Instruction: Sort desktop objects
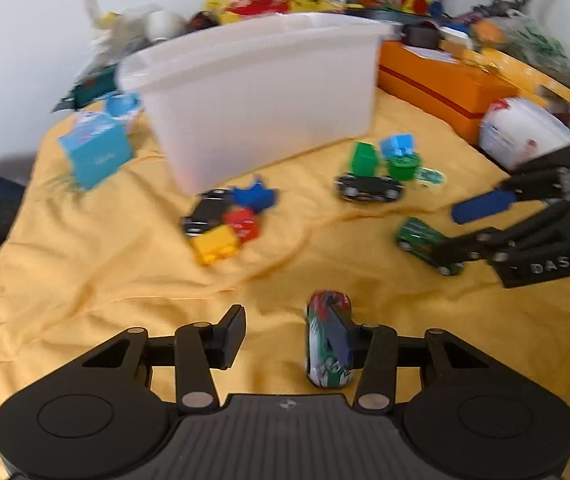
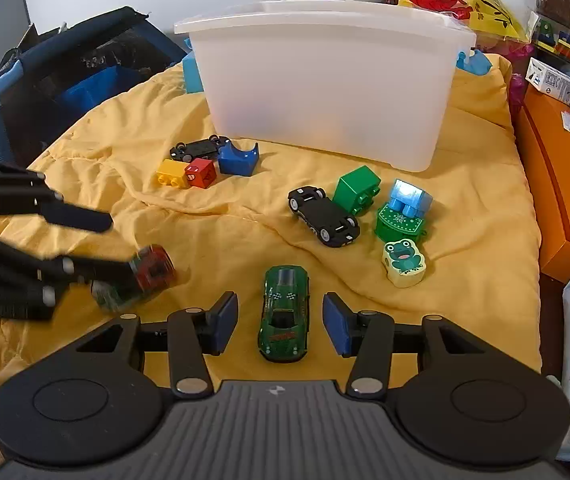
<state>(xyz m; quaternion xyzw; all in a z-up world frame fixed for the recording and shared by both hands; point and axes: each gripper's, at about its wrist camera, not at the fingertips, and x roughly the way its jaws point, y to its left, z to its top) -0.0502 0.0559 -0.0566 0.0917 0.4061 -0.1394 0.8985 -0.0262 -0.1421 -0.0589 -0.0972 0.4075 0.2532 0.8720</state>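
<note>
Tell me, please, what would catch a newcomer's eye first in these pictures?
The big translucent white plastic tub at the back of the rumpled yellow cloth dominates. In front of it lies a scatter of bright toy blocks and cars. Nearest, the right hand-held gripper stands open around a green toy racing car, while the left hand-held gripper sits beside a red-and-green toy car.

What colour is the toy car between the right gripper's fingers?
Green toy car, with small checkered markings; clearest in the right wrist view.

Bare yellow cloth (image 2: 225,240) mid-table — white bin (image 2: 325,92) (tall) behind.
</note>
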